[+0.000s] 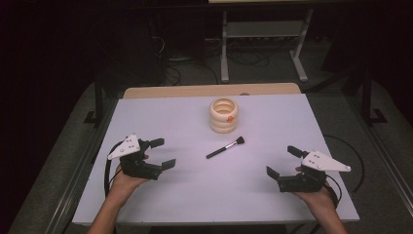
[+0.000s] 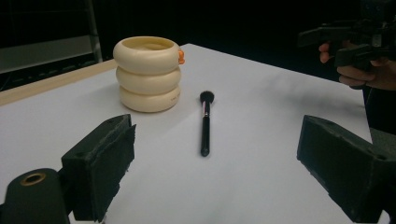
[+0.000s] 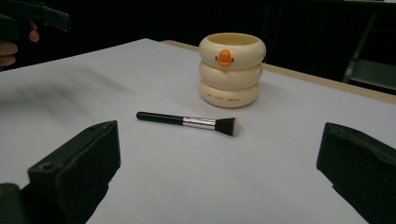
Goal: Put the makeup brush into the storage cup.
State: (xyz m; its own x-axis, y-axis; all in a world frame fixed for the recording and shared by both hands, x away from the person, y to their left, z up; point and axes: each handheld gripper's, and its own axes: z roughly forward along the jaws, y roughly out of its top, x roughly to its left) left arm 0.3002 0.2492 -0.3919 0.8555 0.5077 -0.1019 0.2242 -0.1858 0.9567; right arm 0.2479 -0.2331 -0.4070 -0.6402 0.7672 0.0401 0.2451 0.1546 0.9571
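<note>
cream ringed cup [image 3: 232, 70] | bottom ring | small orange print, too small to read

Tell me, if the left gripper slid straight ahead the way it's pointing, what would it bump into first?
Most likely the brush. It lies on the table between the left gripper's open jaws, handle end nearest. The cream cup sits off to the side, so it would probably be missed.

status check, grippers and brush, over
Left gripper open, right gripper open, both empty. Brush flat on table, in front of cup. Nothing in the way.
</note>
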